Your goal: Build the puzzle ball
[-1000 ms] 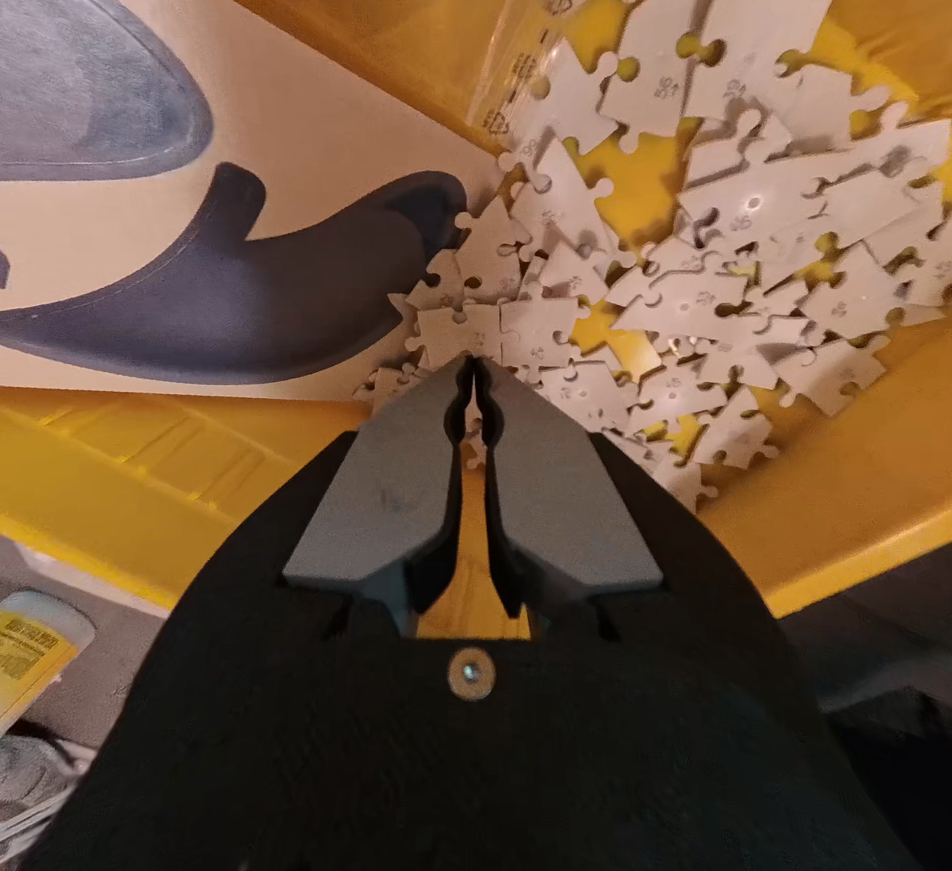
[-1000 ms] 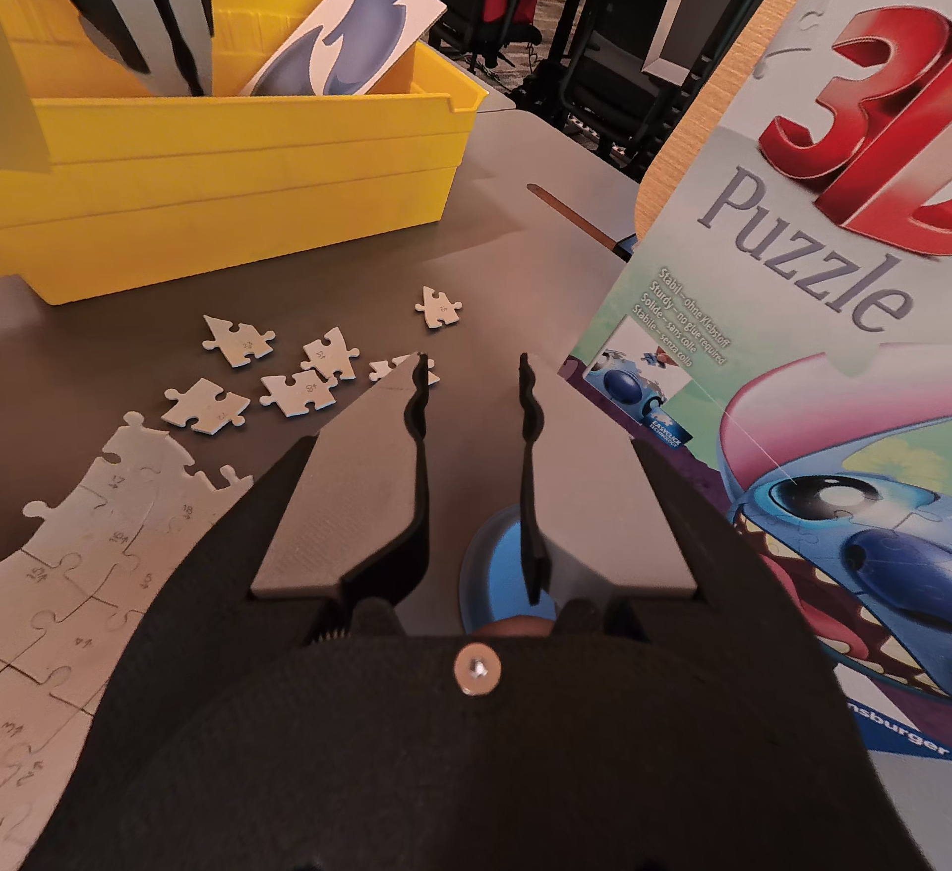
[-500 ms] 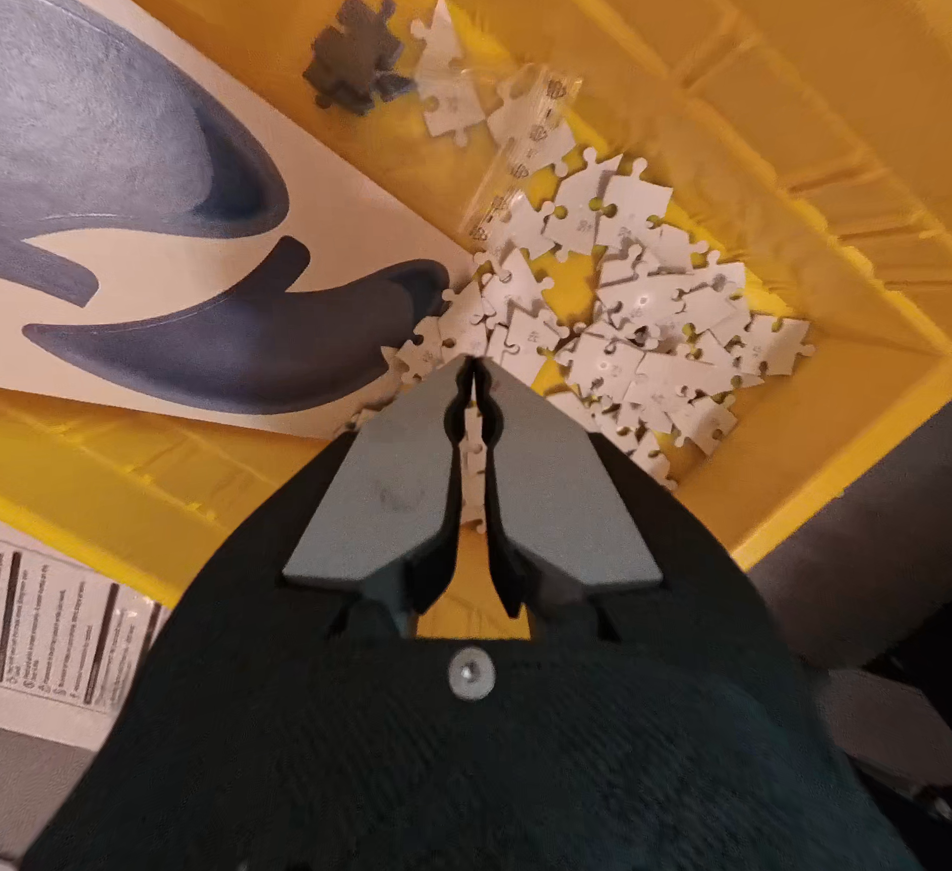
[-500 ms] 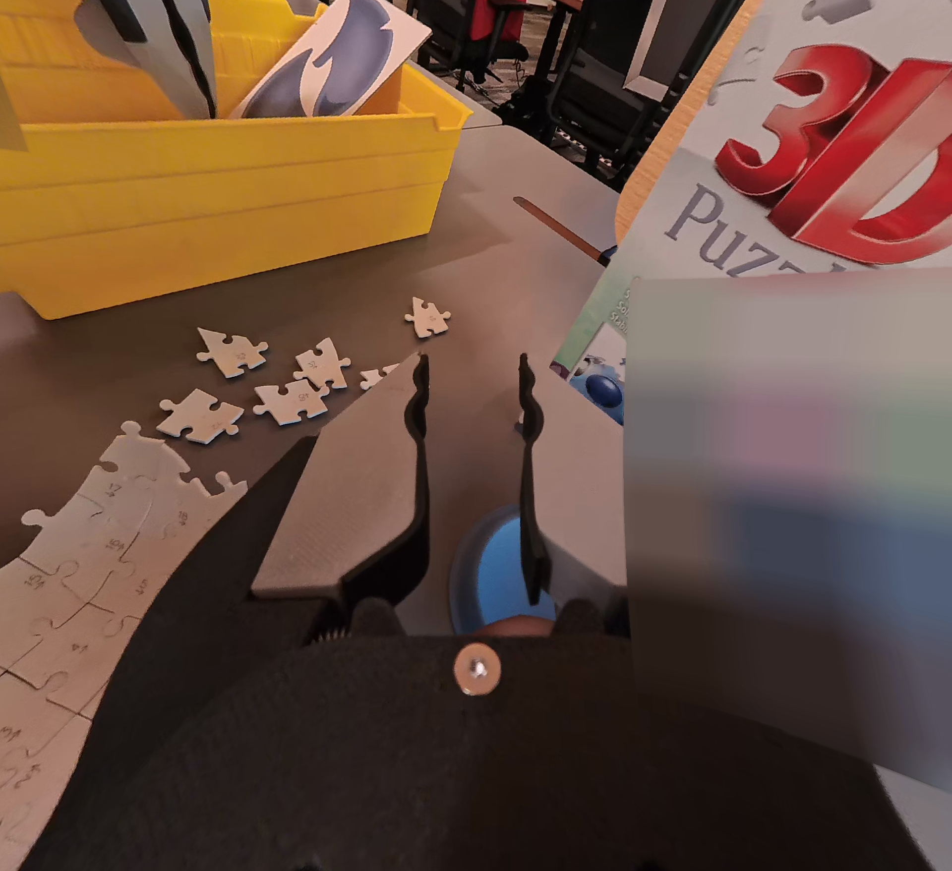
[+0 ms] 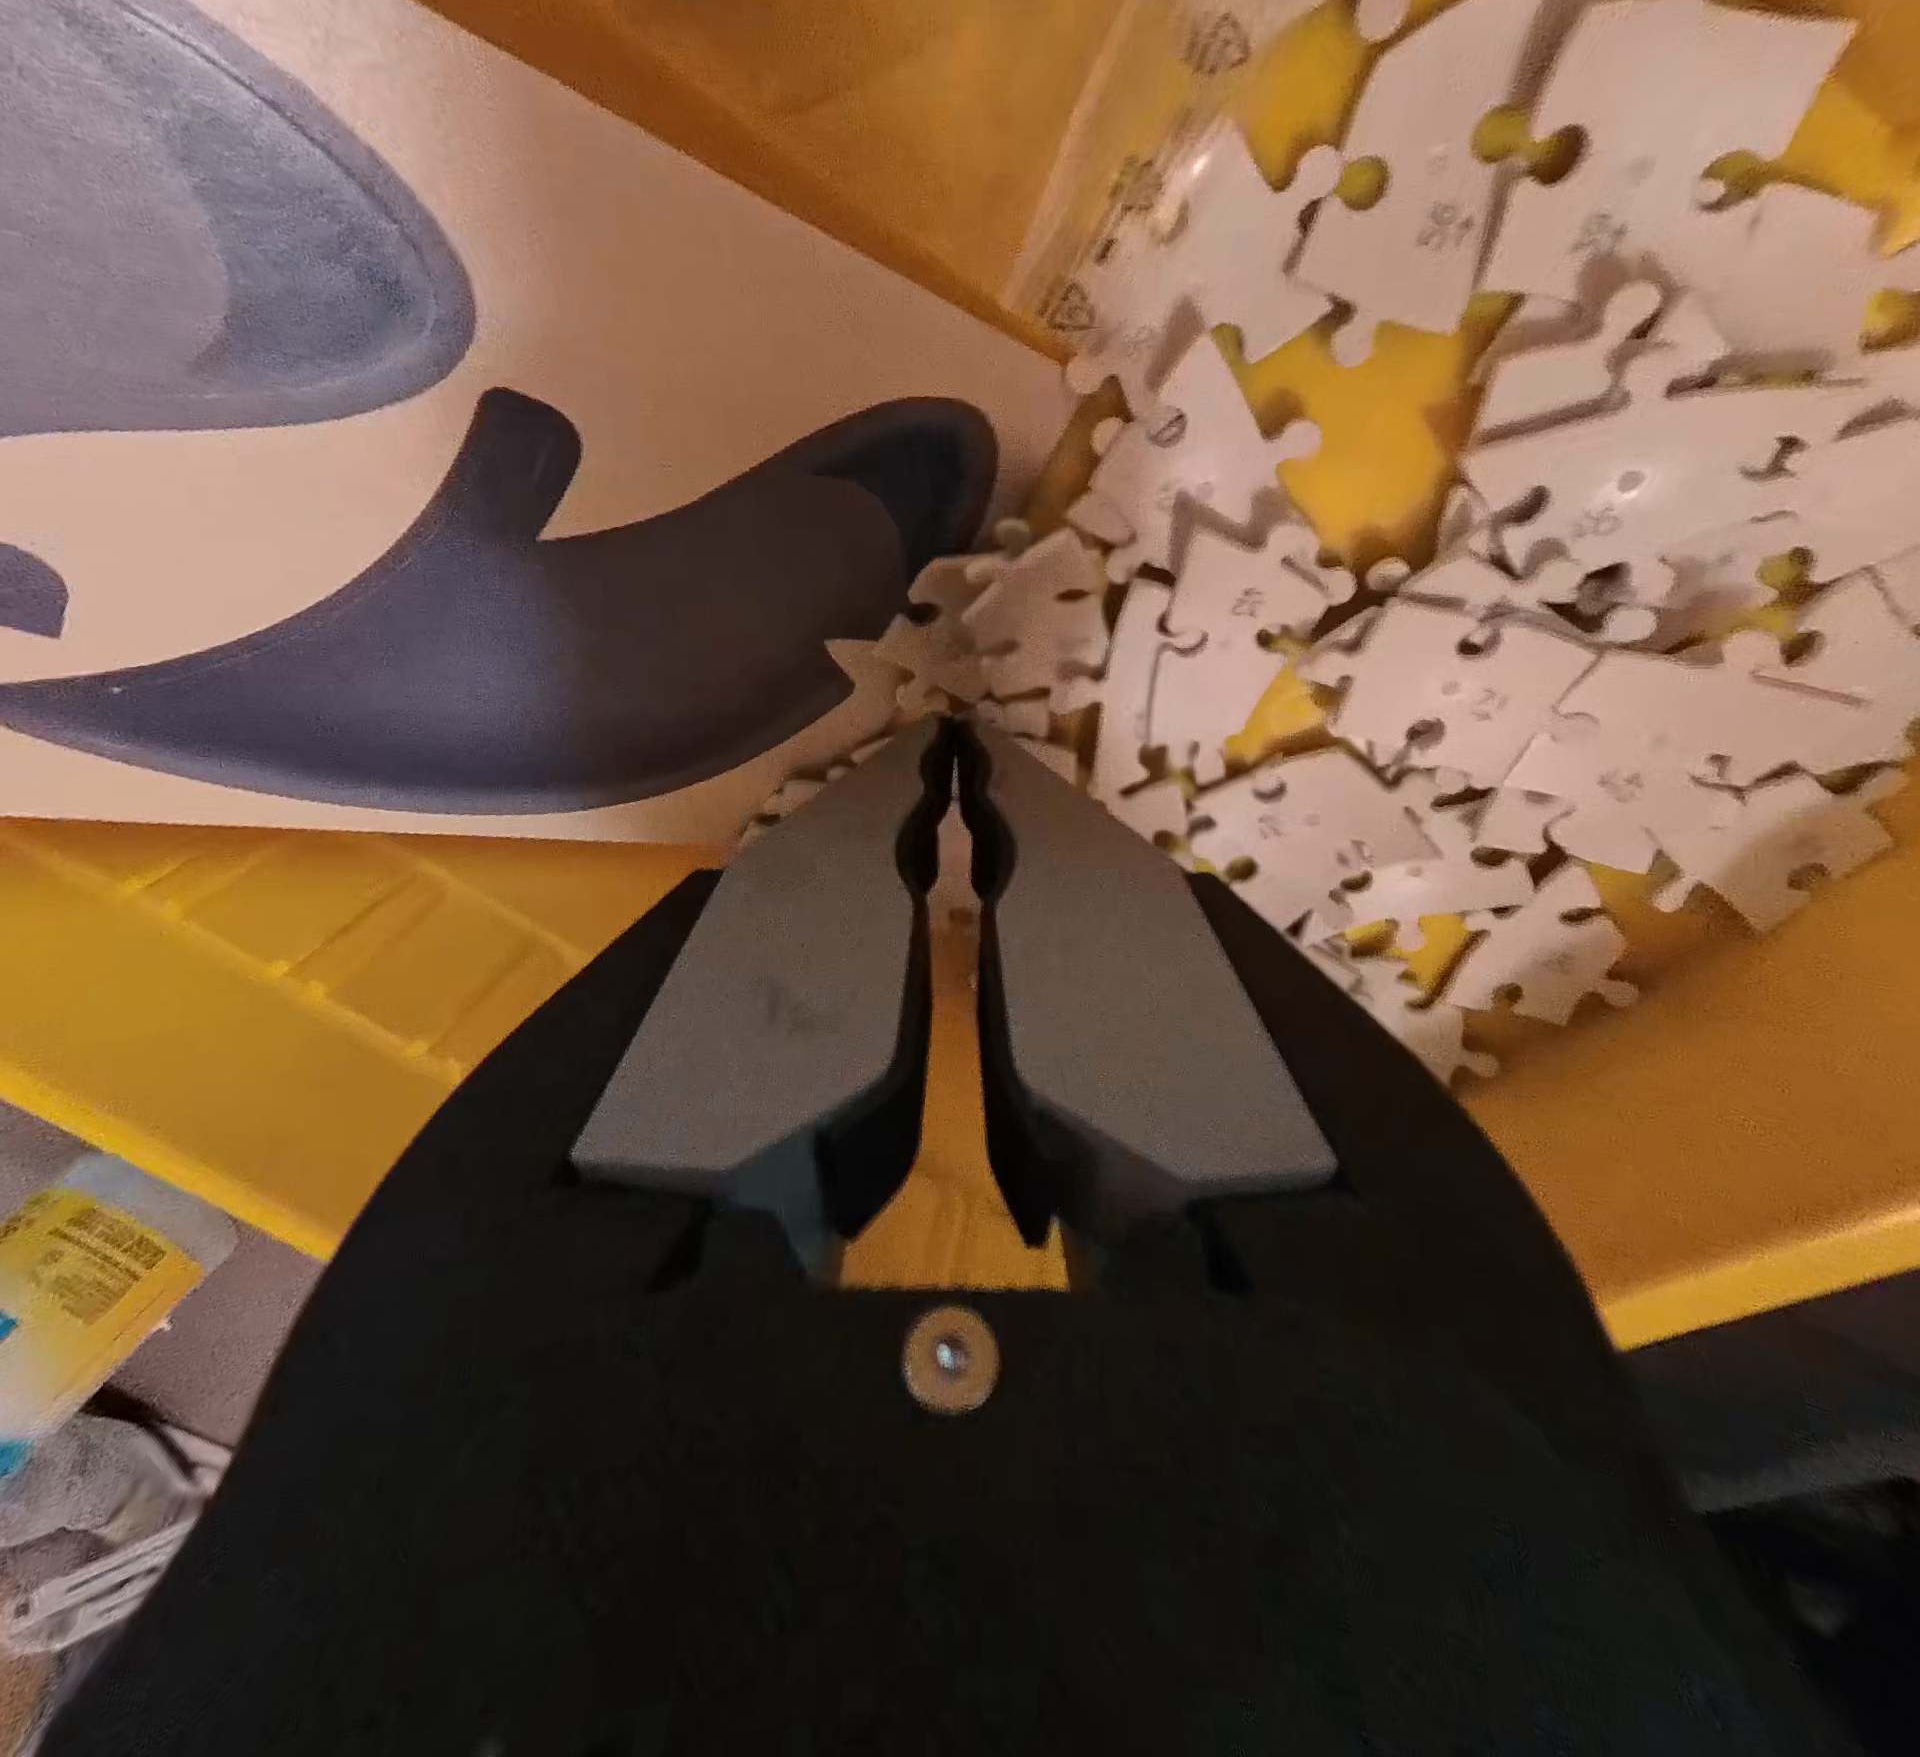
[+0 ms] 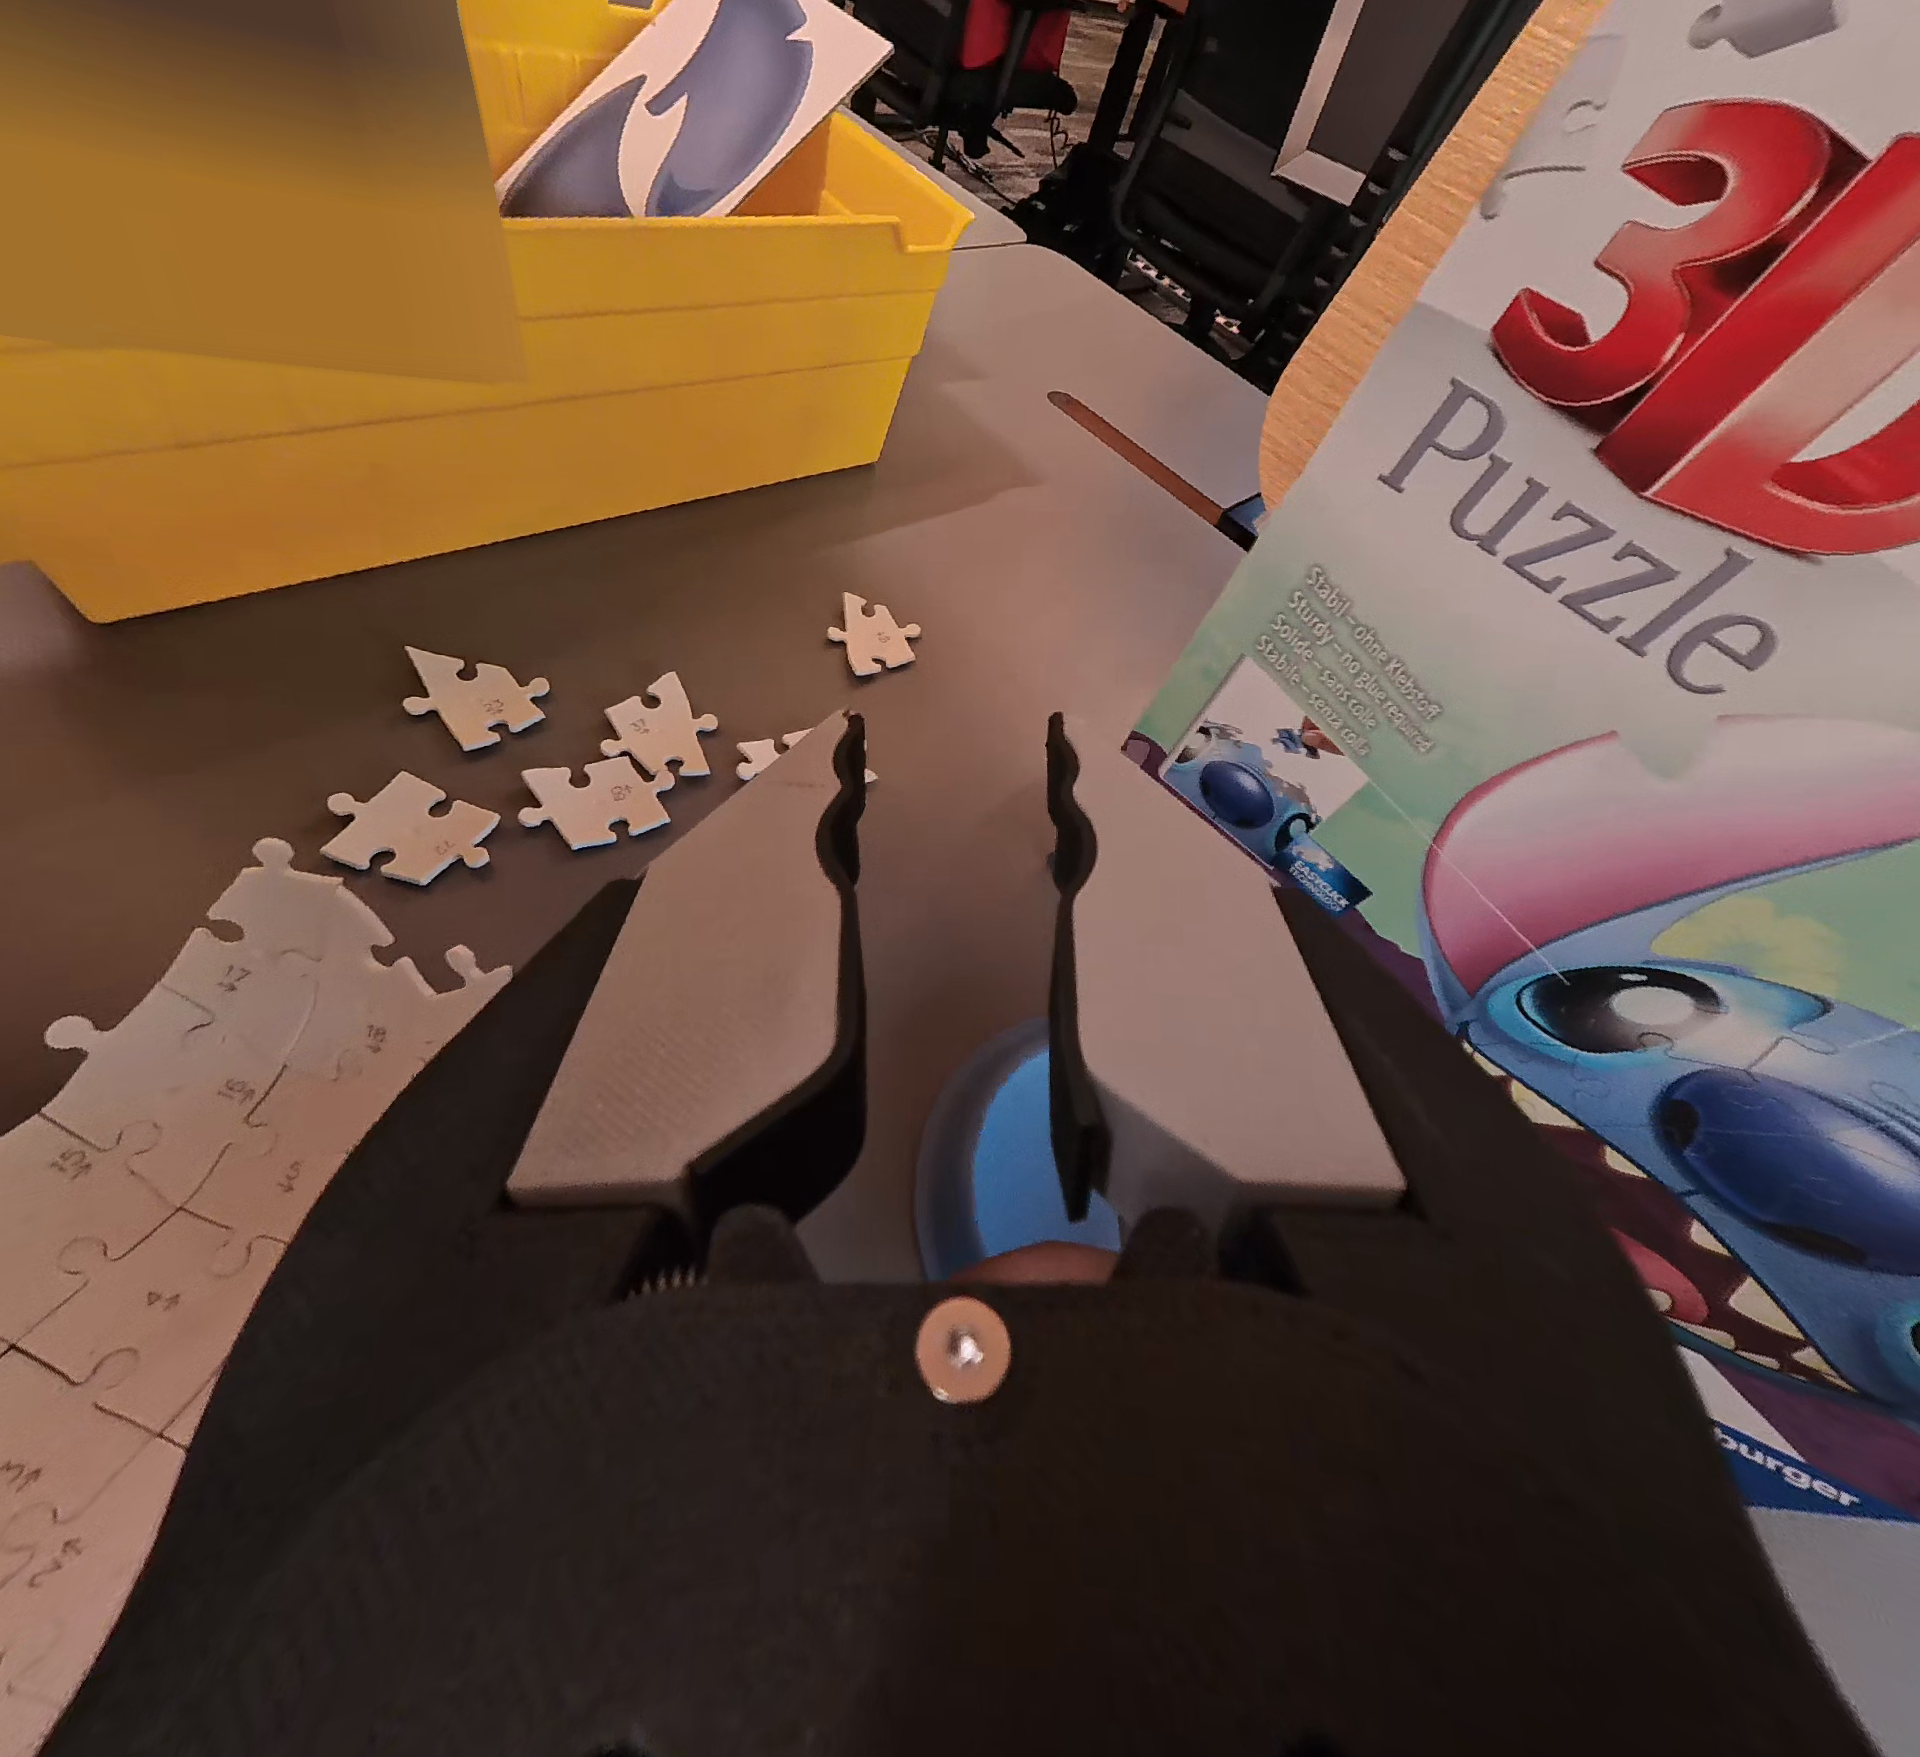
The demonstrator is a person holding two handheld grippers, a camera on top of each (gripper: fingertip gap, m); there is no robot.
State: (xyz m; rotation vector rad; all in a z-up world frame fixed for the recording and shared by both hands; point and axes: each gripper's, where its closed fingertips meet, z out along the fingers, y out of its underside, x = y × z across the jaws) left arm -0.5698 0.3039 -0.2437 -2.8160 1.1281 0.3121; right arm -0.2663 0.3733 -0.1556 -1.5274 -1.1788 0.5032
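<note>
Pieces: pale puzzle pieces (image 5: 1538,585) lie heaped, blank side up, in the right end of a yellow bin (image 5: 1621,1177); six more loose pieces (image 6: 592,798) sit on the grey table (image 6: 1039,481), just beyond a joined curved strip (image 6: 177,1115) at the near left.
Handling: pieces look thin, light and stiff, probably slick plastic; in a heap they overlap, so one would likely slide or drag its neighbours.
Where to hold: judged best by a free edge or knob of a top piece, pinched across its thin faces, not flat from above.
Left claw: left gripper (image 5: 954,739) is down in the bin with its fingers nearly together at the tips, touching the heap's left edge beside a printed card (image 5: 436,502); whether a piece is pinched there I cannot tell.
Right claw: right gripper (image 6: 951,731) has its fingers spread, nothing between them, above the table.
Only the left wrist view shows: the heap itself and a clear bag (image 5: 1174,159) under it.
Only the right wrist view shows: the strip, the loose pieces, the puzzle box (image 6: 1621,668) standing at right, and a blue dish (image 6: 997,1157) below the fingers.
</note>
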